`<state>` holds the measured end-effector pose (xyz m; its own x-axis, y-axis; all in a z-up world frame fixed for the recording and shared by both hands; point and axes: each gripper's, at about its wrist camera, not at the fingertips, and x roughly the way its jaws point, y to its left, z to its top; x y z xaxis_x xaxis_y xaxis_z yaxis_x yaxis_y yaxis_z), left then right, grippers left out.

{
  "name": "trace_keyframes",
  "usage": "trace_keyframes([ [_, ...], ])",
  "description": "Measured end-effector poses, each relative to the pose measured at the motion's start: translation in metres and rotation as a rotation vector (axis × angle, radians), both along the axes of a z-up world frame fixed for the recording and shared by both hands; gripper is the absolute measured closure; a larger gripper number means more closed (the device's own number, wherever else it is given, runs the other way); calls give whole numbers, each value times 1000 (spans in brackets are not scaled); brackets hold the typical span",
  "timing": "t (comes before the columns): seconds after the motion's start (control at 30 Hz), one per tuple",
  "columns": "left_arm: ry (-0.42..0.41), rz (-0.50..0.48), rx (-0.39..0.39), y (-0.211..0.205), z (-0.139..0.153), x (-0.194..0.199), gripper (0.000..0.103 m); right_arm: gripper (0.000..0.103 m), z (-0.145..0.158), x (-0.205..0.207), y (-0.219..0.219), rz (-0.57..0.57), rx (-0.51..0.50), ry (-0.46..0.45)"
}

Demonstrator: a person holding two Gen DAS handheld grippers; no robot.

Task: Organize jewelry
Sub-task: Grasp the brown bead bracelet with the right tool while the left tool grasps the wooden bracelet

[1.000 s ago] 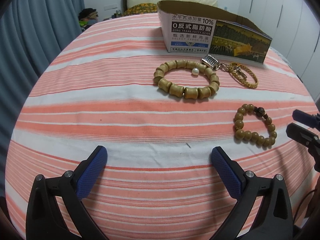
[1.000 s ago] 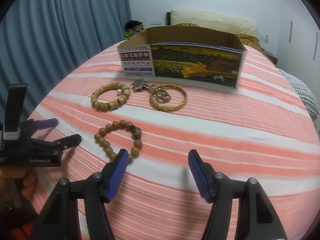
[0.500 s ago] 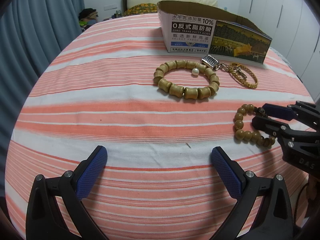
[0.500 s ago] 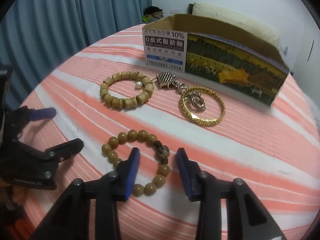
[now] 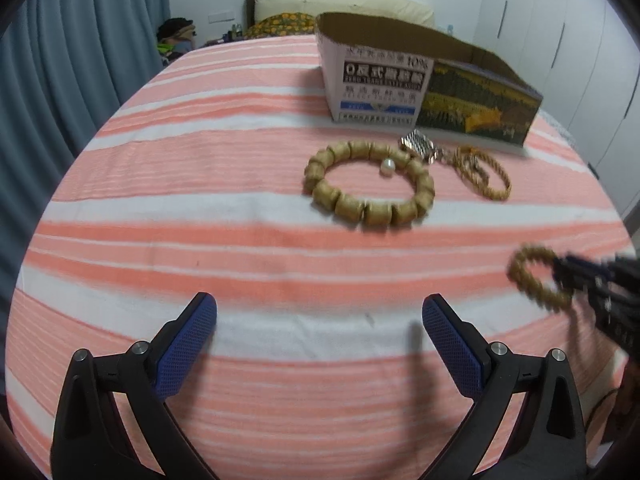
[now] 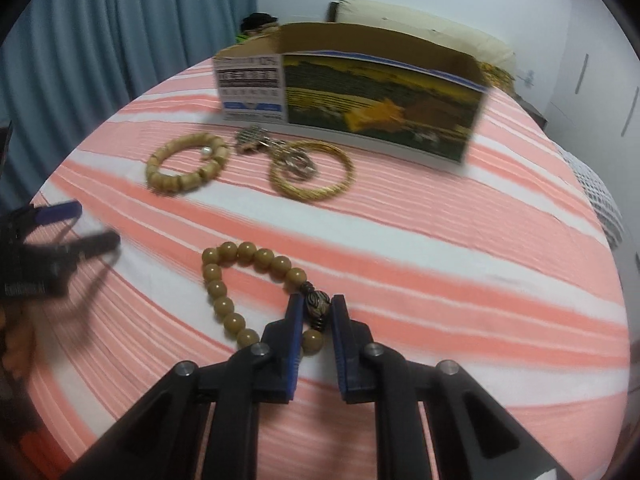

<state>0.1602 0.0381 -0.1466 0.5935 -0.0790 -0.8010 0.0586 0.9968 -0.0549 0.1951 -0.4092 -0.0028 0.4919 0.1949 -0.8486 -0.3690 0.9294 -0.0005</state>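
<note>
One cardboard box, interior unseen, bracelets outside

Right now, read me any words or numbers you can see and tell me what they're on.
"10%", top of the white end panel of the cardboard box.
"0" starts the black band on that panel; the characters after it are blurred.
The smaller lines below: too blurred.
White lettering on the left gripper body: unreadable.

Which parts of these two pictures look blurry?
Left wrist view: the round-bead bracelet and right gripper at the right edge are smeared. Right wrist view: the left gripper and cardboard box are blurred; the gripped bracelet is sharp.
</note>
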Motion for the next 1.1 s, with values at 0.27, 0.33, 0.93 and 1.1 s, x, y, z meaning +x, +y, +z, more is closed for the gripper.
trace_keyframes([
  [0.27,-1,107,-49,9,11,65,2,88,1,-9,-14,-22,6,-9],
  [0.33,25,104,-31,6,5,77,7,88,1,-10,-14,-23,9,-11],
  [0.93,-99,-25,-95,4,37,15,90,88,1,-10,-17,-29,25,-10],
  [1.1,-29,-2,-102,22,21,6,90,88,2,-10,-17,-31,25,-3],
])
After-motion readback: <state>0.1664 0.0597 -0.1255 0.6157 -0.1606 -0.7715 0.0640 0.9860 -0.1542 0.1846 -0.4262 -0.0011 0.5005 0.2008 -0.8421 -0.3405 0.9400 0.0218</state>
